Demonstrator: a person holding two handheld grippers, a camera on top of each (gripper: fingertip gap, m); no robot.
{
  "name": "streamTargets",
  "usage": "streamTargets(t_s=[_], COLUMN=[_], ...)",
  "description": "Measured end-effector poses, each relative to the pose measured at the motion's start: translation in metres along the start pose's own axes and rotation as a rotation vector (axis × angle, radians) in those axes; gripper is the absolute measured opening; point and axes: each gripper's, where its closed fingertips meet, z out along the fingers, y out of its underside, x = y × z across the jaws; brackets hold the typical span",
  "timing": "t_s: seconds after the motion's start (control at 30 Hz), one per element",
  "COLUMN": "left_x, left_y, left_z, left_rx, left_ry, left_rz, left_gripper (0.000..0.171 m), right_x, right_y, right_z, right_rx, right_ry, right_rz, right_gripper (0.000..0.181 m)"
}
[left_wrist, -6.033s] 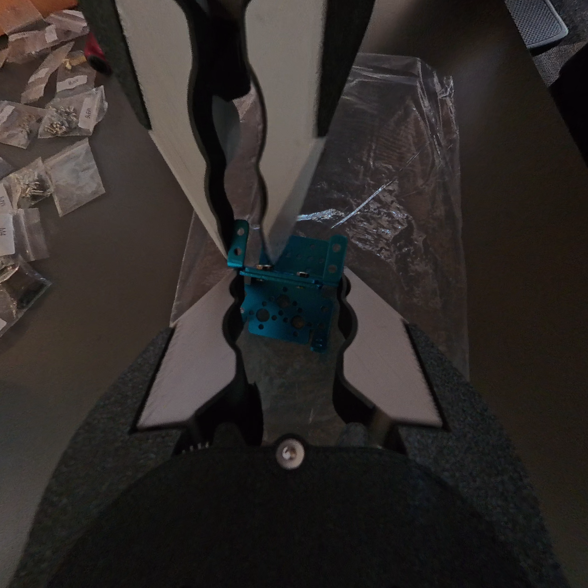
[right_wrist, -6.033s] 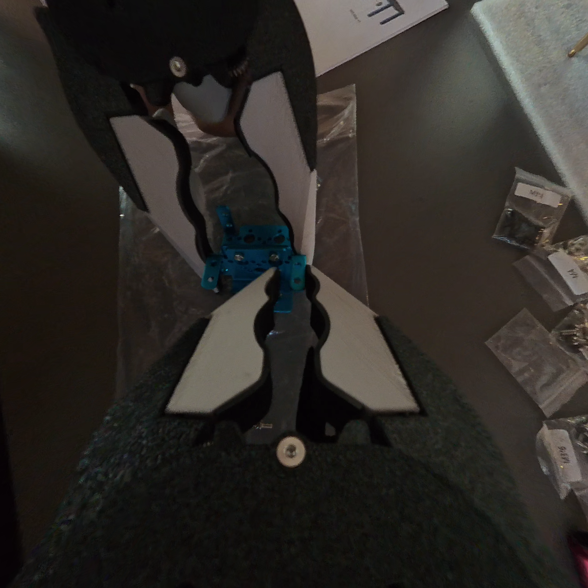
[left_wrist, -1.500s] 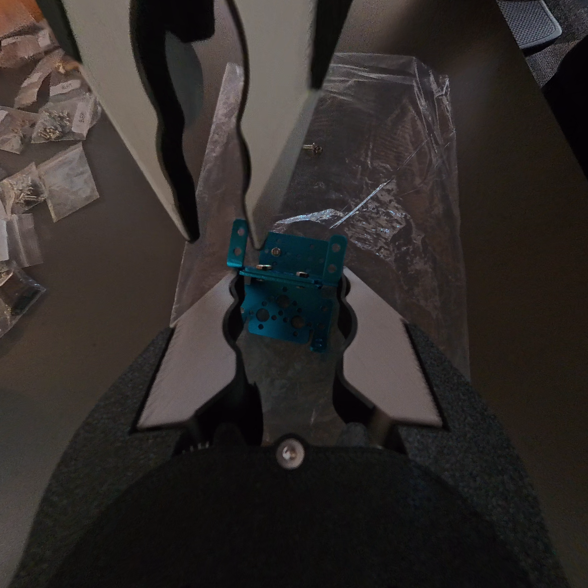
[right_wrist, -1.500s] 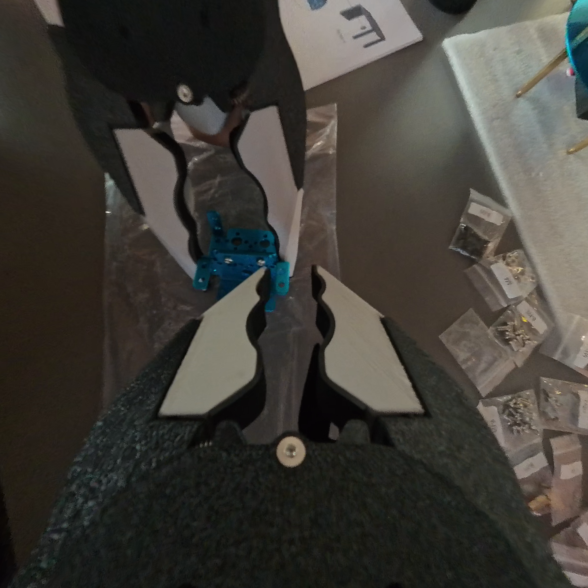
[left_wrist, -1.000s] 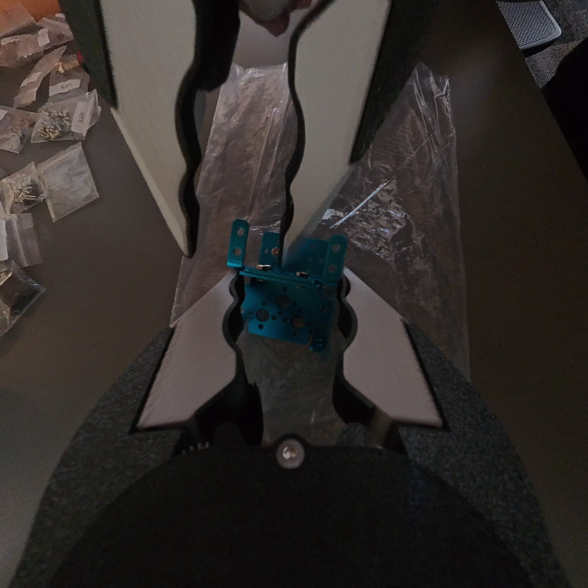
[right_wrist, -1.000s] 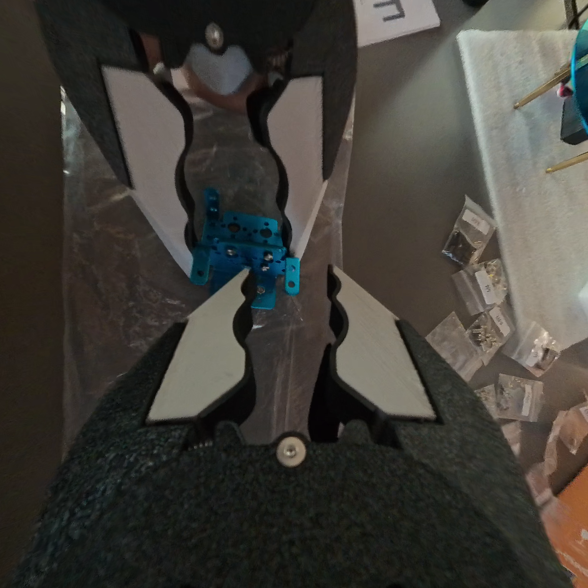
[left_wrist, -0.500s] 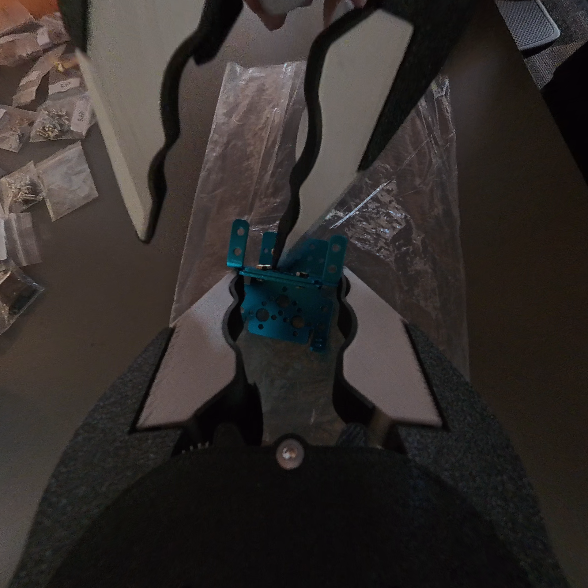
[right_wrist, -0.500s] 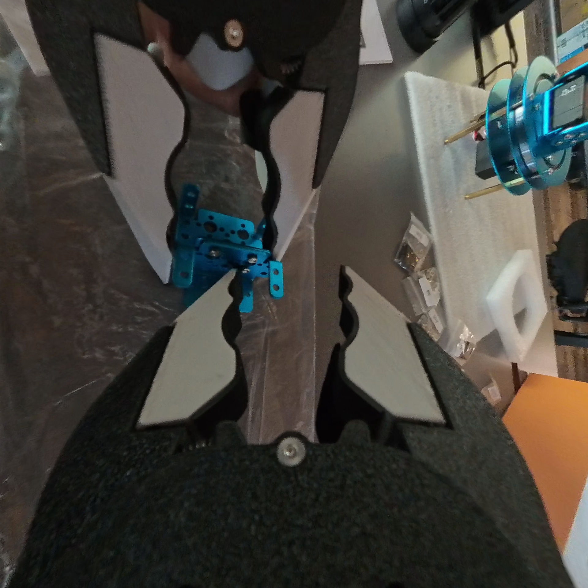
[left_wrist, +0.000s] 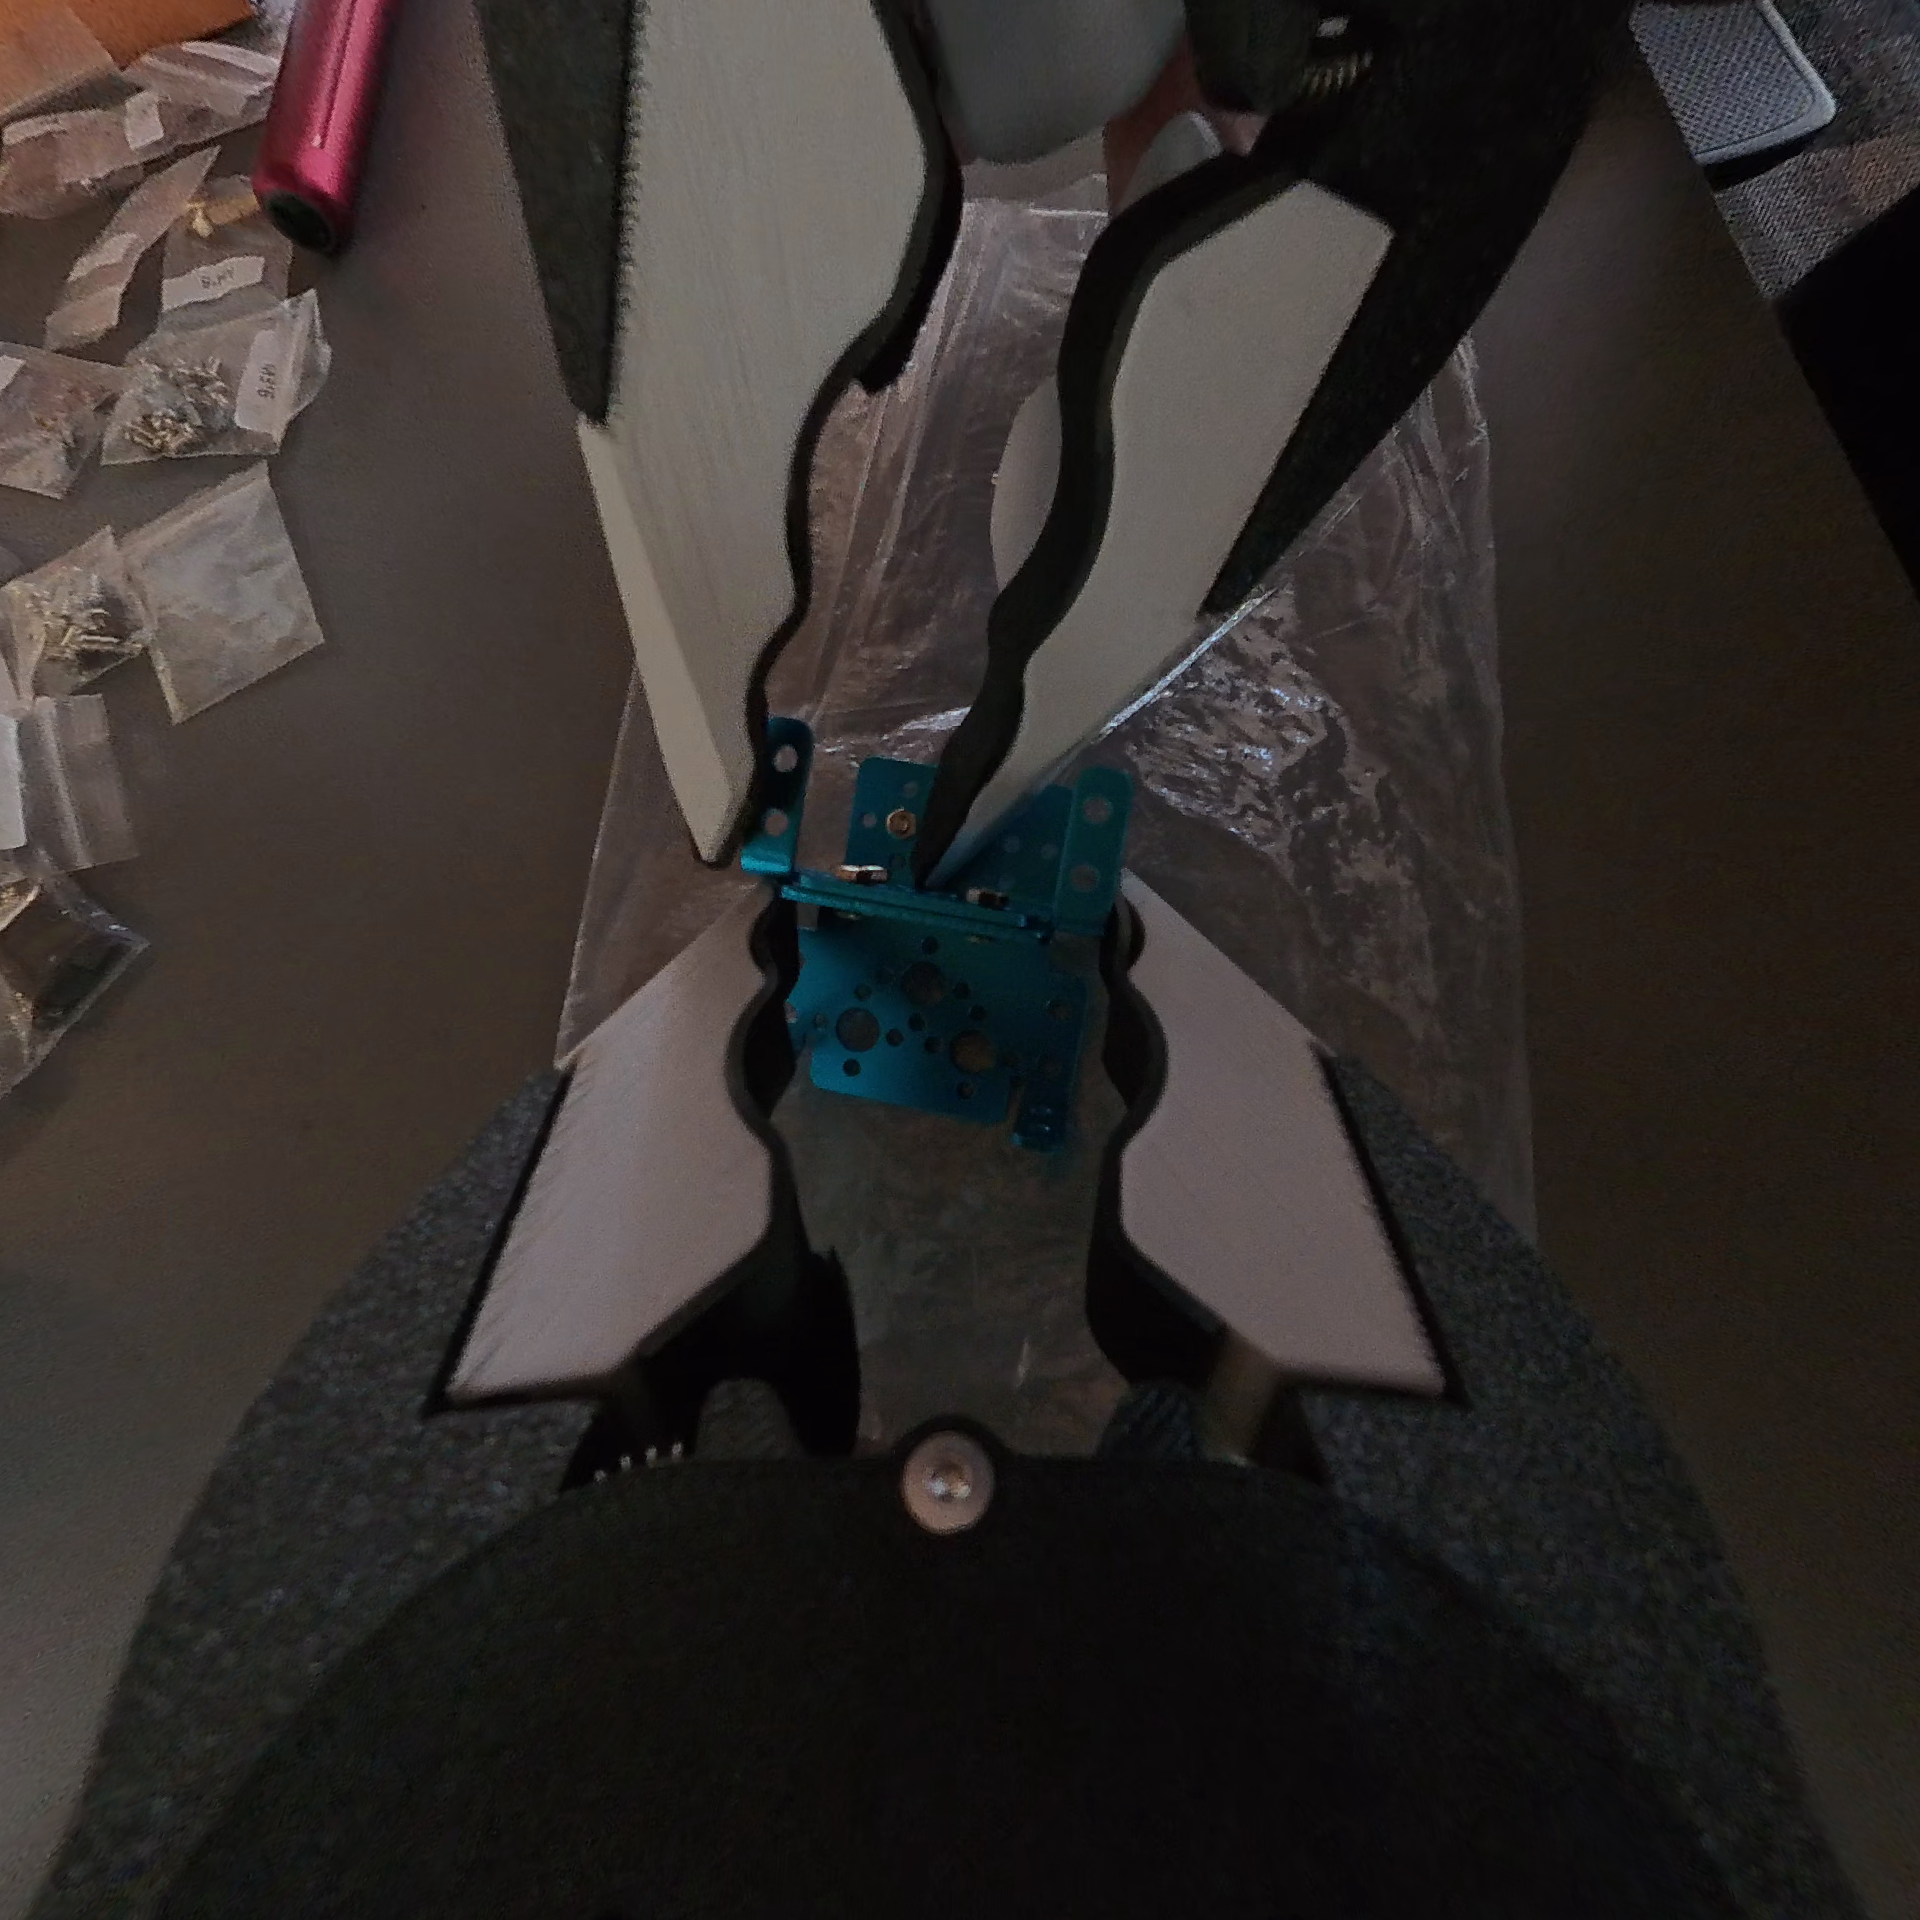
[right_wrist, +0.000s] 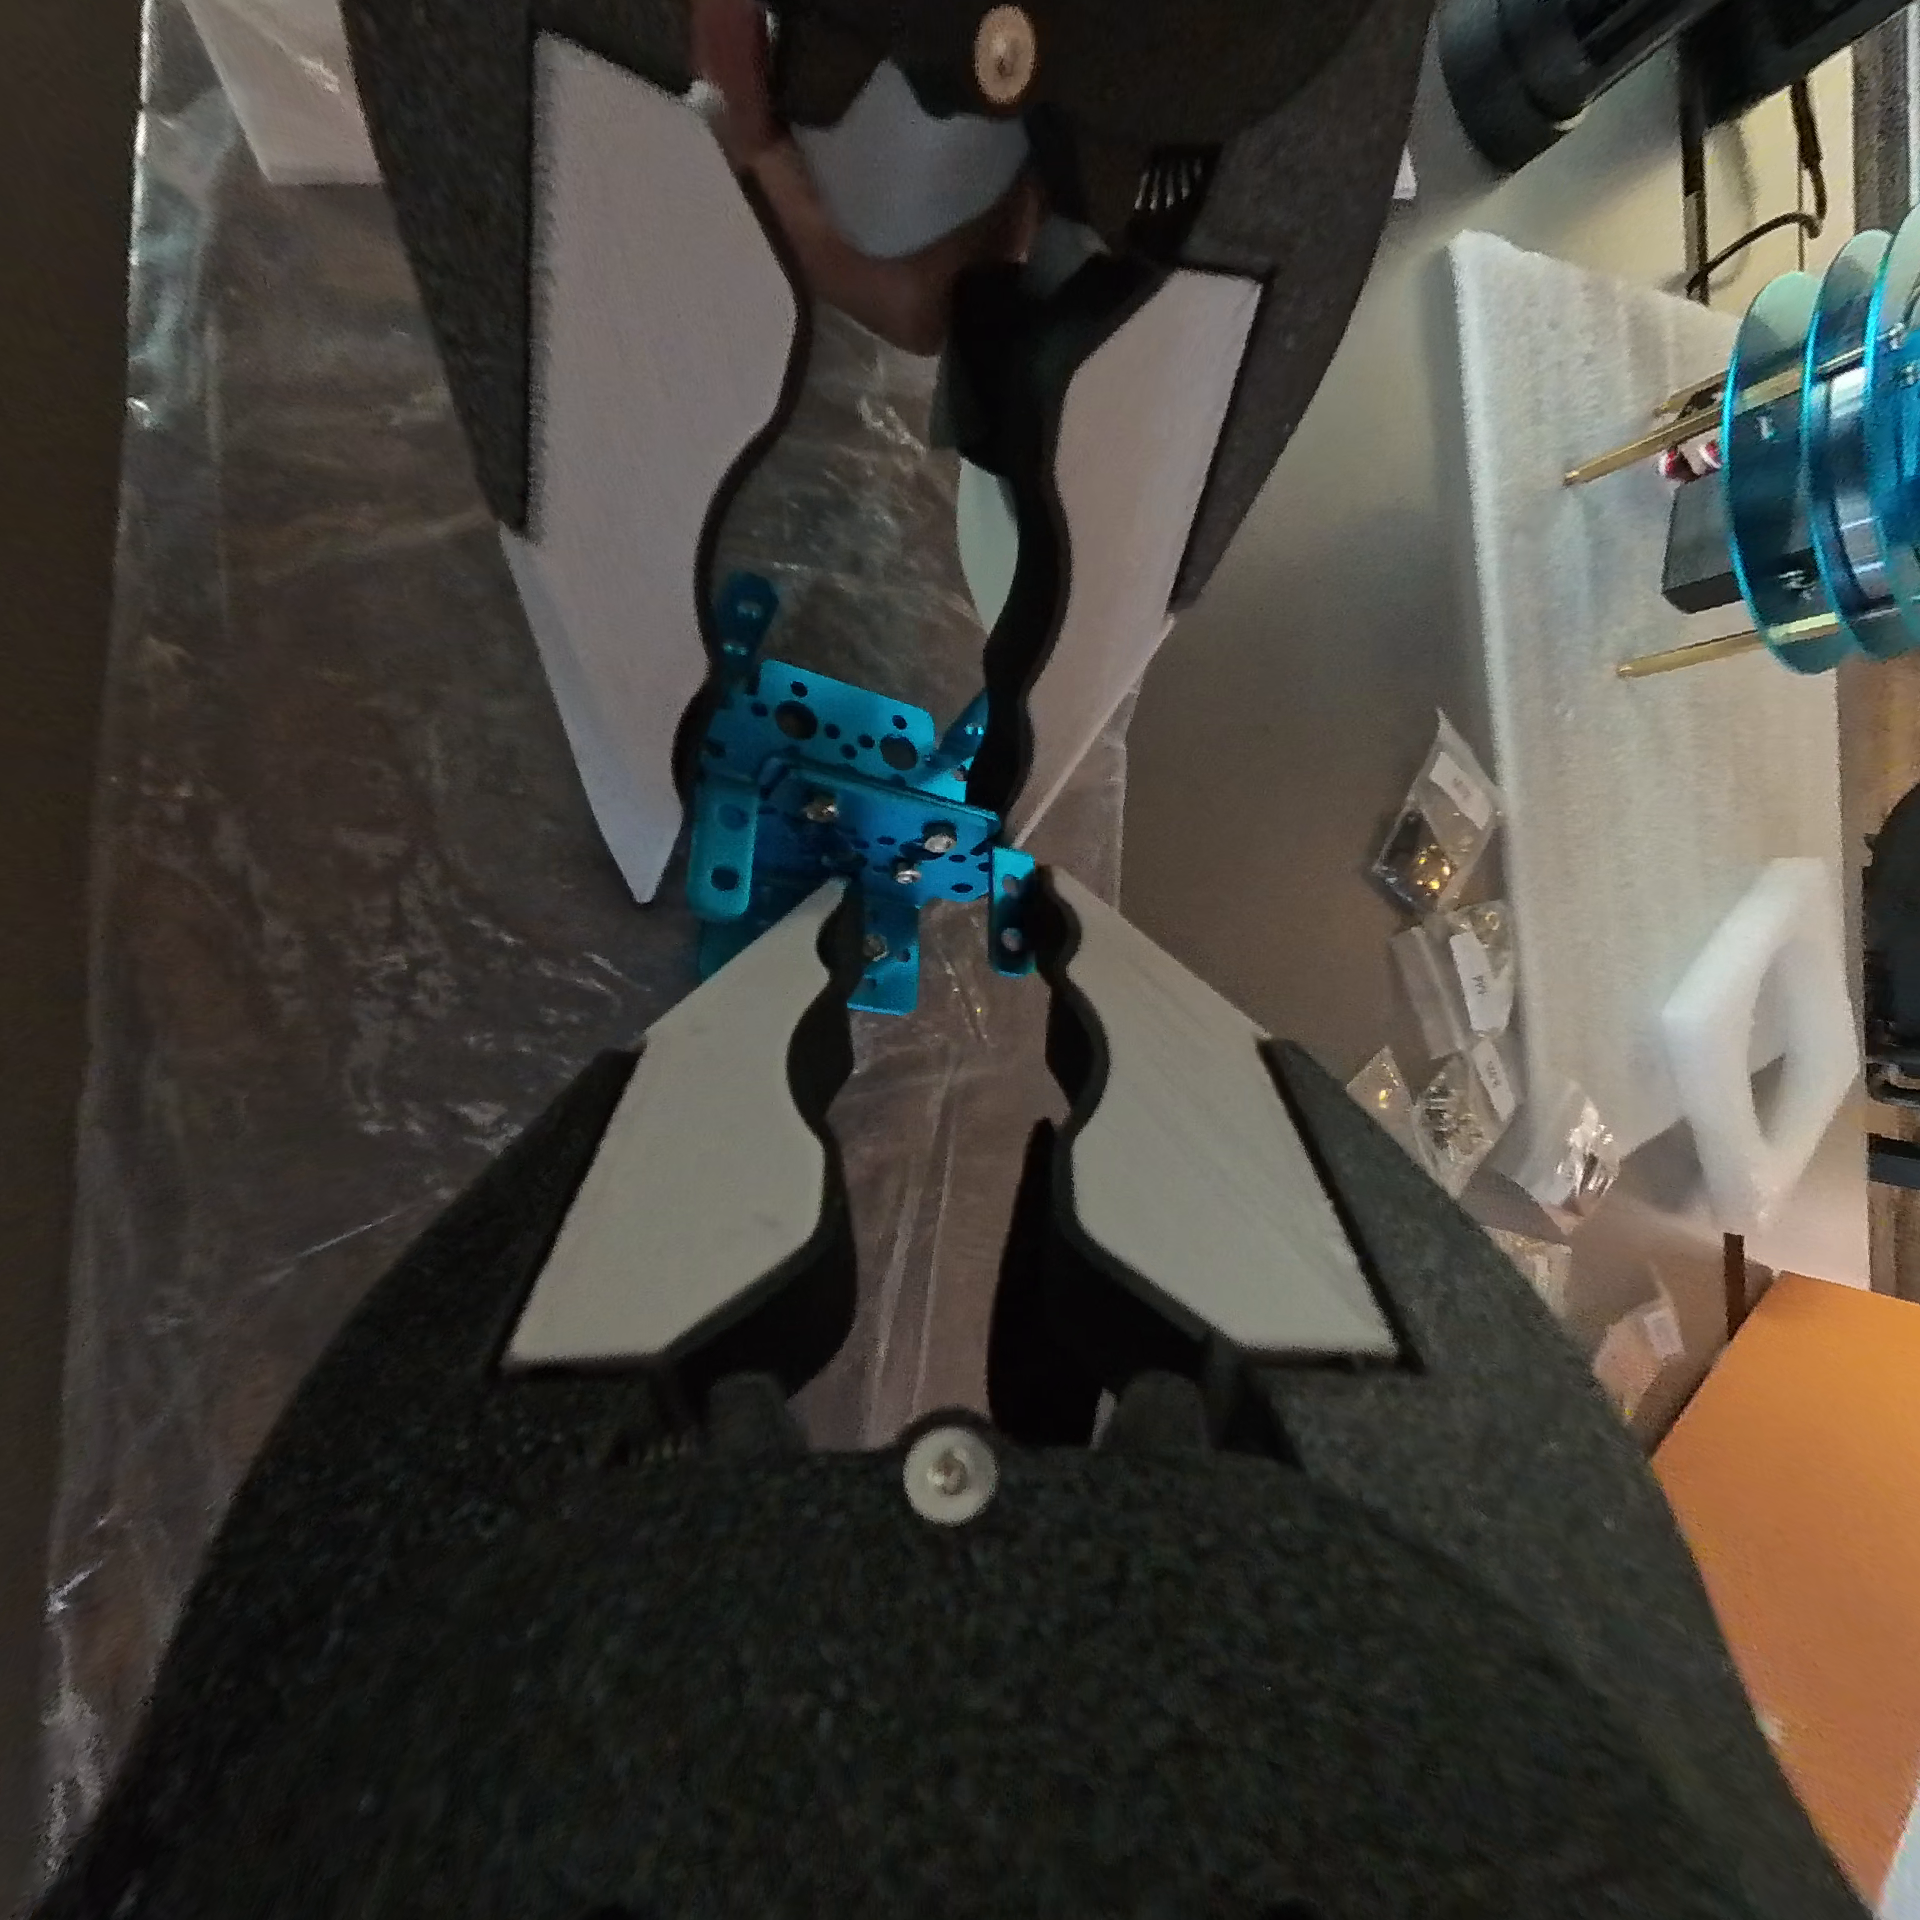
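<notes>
1. The left gripper (left_wrist: 940, 940) is clamped on the blue perforated bracket assembly (left_wrist: 925, 1023), above a clear plastic bag (left_wrist: 1340, 748) on the dark table (left_wrist: 312, 935).
2. The right gripper (right_wrist: 940, 904) has its fingers apart around the assembly's upright tabs; whether they touch is unclear.
3. Small labelled screw bags (left_wrist: 197, 405) carry writing.
4. Only the left view shows a pink cylinder (left_wrist: 317, 114); only the right shows white foam (right_wrist: 1621, 623) bearing a blue disc assembly (right_wrist: 1829, 457).
</notes>
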Motion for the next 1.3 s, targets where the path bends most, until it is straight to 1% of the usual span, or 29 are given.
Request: streamTargets(t_s=[0.2, 0.23, 0.3, 0.43, 0.57, 0.93, 1.1, 1.23, 1.27, 1.3], left_x=[0.0005, 0.0007, 0.0016, 0.0015, 0.0014, 0.0016, 0.0015, 0.0019, 0.0017, 0.0016], left_y=[-0.0003, -0.0005, -0.0010, -0.0011, -0.0011, -0.0013, -0.0015, -0.0016, -0.0015, -0.0014], left_z=[0.0003, 0.0004, 0.0009, 0.0010, 0.0011, 0.0012, 0.0015, 0.0015, 0.0015, 0.0014], left_rx=[0.000, 0.001, 0.001, 0.001, 0.001, 0.002, 0.002, 0.001, 0.001, 0.000], left_ry=[-0.002, 0.000, 0.008, 0.010, 0.009, 0.007, 0.004, 0.009, 0.010, 0.010], left_rz=[0.006, 0.005, 0.006, 0.003, 0.002, 0.004, 0.005, 0.000, -0.002, -0.004], left_gripper=[0.060, 0.060, 0.060, 0.060, 0.060, 0.060, 0.060, 0.060, 0.060, 0.060], right_x=[-0.0008, -0.0018, 0.0006, 0.0018, 0.0006, -0.0015, -0.0033, -0.0043, -0.0056, -0.0063], right_y=[0.0002, 0.0006, 0.0023, 0.0026, 0.0016, 0.0009, 0.0023, 0.0049, 0.0056, 0.0059], right_z=[-0.0003, -0.0004, -0.0009, -0.0001, 0.0001, 0.0003, 0.0008, 0.0004, -0.0011, -0.0045], right_rx=[-0.017, -0.028, -0.067, -0.125, -0.101, -0.033, -0.014, -0.001, 0.005, 0.018], right_ry=[-0.014, -0.025, -0.026, -0.039, -0.113, -0.208, -0.281, -0.288, -0.304, -0.322], right_rz=[-0.011, -0.019, -0.055, -0.108, -0.030, 0.143, 0.235, 0.244, 0.253, 0.270], right_gripper=[0.030, 0.029, 0.023, 0.023, 0.023, 0.021, 0.020, 0.021, 0.024, 0.032])
